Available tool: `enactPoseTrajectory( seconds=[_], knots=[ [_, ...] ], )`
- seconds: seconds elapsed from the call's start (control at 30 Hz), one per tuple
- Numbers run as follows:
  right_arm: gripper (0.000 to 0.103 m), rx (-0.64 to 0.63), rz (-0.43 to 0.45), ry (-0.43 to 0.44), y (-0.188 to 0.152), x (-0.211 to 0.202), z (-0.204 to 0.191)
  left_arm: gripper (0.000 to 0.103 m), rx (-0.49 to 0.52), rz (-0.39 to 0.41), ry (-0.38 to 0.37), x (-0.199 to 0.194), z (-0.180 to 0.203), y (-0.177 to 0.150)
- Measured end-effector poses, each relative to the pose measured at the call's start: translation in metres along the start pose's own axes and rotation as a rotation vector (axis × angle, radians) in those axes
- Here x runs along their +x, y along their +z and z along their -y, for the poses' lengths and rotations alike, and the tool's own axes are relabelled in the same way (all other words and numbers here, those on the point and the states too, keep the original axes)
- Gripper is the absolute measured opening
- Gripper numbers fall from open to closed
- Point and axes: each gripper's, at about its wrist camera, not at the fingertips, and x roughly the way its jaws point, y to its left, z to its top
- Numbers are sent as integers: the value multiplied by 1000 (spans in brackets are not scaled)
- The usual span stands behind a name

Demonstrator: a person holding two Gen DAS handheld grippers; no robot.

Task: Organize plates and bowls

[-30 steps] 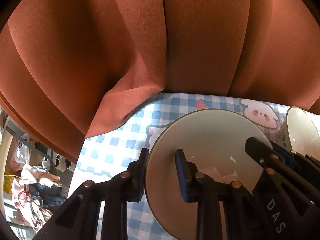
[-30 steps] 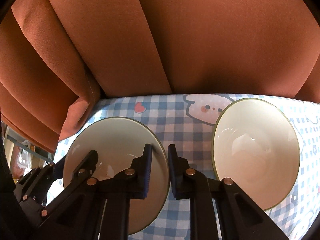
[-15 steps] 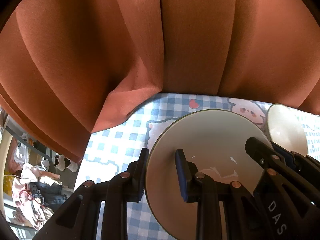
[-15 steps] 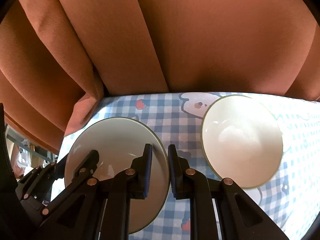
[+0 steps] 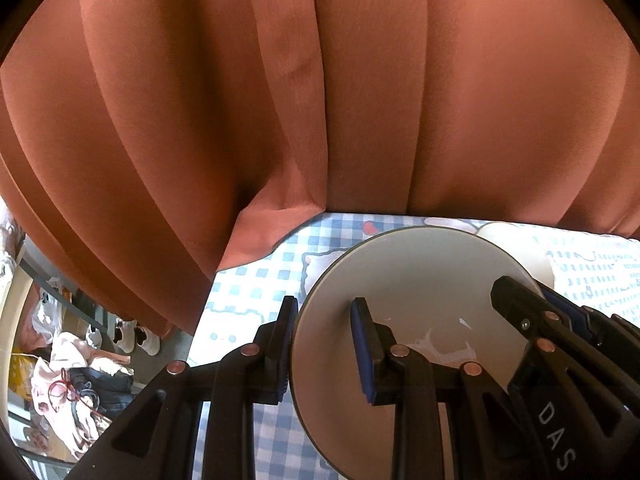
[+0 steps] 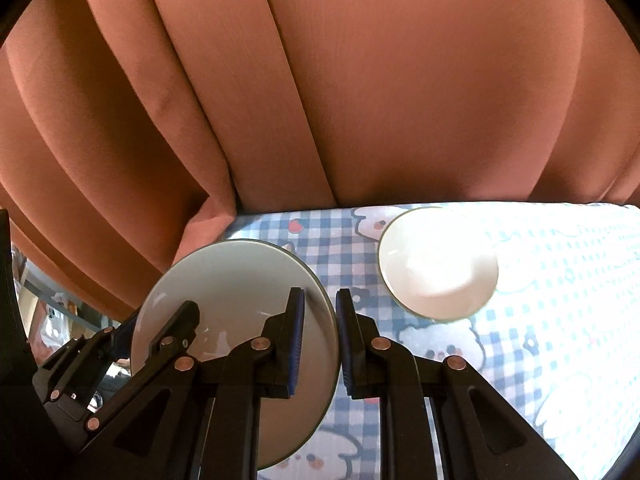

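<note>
At lower left of the right wrist view, the left gripper (image 6: 132, 332) clamps its jaws on the round cream ceramic plate (image 6: 236, 292); the right gripper (image 6: 320, 340) clamps the plate's right rim. Right of it, a cream bowl (image 6: 438, 264) rests on the blue checked tabletop (image 6: 560, 300).

A: What is seen of the counter (image 6: 560, 280)?

B: It is covered by a blue-and-white checked cloth (image 6: 332, 256) printed with cartoon animals.

A: What is set directly on it?

B: A pale bowl (image 6: 438, 262) is seen resting upright on the cloth, near the far edge, where a rust-coloured curtain (image 6: 360, 100) is hung.
</note>
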Motion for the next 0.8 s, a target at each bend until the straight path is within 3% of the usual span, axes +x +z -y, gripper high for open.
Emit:
enactPoseTrajectory(
  seconds=[0.33, 0.8],
  knots=[
    [20, 21, 51, -38, -35, -68, 4, 26, 34, 49, -51, -54, 6, -30],
    [20, 57, 80, -87, -98, -143, 32, 26, 97, 62, -95, -99, 38, -76]
  ],
)
